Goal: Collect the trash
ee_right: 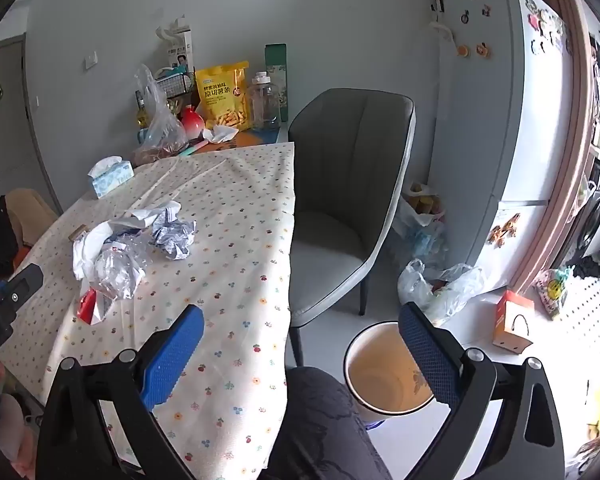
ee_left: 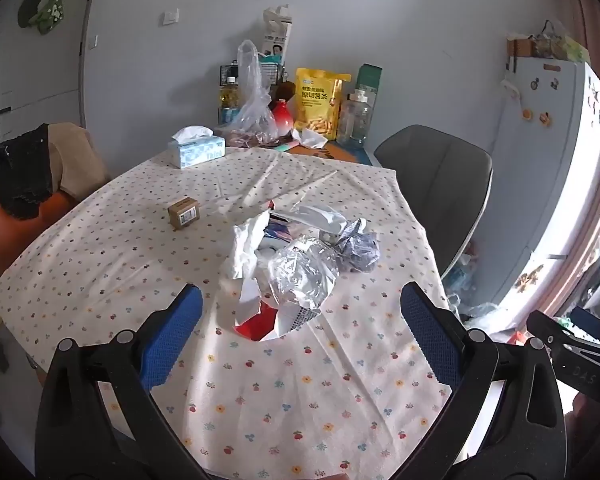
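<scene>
A heap of trash lies mid-table on the flowered cloth (ee_left: 140, 264): crumpled white paper (ee_left: 244, 248), crushed clear plastic (ee_left: 304, 272), a balled printed sheet (ee_left: 360, 250) and a torn red-and-white carton (ee_left: 260, 322). My left gripper (ee_left: 300, 304) hovers open just before the heap, blue pads wide apart, nothing between them. In the right wrist view the same heap (ee_right: 128, 256) sits far left. My right gripper (ee_right: 302, 316) is open over the table's edge, and its right finger overlaps a white bin (ee_right: 350, 360) on the floor.
A small cardboard box (ee_left: 184, 212) and a tissue box (ee_left: 196, 150) stand further back. Bottles, a yellow snack bag (ee_left: 320, 100) and a plastic bag crowd the far end. A grey chair (ee_right: 348, 184), a fridge (ee_right: 500, 120), floor bags and the person's knee (ee_right: 320, 420) are to the right.
</scene>
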`<state>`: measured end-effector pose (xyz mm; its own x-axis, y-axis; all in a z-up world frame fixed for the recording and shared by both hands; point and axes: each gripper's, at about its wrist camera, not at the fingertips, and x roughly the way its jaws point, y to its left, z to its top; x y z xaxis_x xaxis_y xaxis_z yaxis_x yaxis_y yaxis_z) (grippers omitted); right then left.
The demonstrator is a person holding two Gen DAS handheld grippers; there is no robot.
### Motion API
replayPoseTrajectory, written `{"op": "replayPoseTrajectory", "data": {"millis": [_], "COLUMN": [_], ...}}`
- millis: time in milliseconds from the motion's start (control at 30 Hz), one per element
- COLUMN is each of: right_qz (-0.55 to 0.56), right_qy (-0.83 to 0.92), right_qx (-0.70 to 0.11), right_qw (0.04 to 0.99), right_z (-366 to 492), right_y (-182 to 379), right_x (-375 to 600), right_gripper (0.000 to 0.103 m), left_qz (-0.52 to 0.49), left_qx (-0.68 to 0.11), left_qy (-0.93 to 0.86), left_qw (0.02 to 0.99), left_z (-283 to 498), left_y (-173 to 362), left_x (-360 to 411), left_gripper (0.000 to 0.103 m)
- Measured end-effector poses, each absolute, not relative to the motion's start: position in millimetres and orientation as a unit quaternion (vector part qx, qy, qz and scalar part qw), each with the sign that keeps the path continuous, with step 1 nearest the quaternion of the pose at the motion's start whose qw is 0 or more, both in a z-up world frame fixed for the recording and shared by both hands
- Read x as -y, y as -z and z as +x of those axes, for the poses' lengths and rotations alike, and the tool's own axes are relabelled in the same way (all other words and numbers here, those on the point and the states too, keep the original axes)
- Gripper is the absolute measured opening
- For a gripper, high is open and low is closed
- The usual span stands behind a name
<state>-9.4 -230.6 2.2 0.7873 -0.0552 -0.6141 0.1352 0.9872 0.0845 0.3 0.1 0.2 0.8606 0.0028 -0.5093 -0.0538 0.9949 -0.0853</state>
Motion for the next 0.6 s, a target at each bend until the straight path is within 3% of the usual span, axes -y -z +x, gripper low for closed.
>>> {"op": "replayPoseTrajectory", "data": {"millis": [600], "right_qz": [0.038], "right_qy": [0.056], "right_qx": [-0.320], "right_qw": [0.945], "right_z": [-11], "right_y": [-4], "right_x": [225], "right_gripper": [0.095], "left_qz": [-0.042], "left_qx": [-0.268], "left_qy": [0.014], "left_qw": [0.962], "left_z": [2], "left_y": [-2], "left_x": [-5], "left_gripper": [0.098]}}
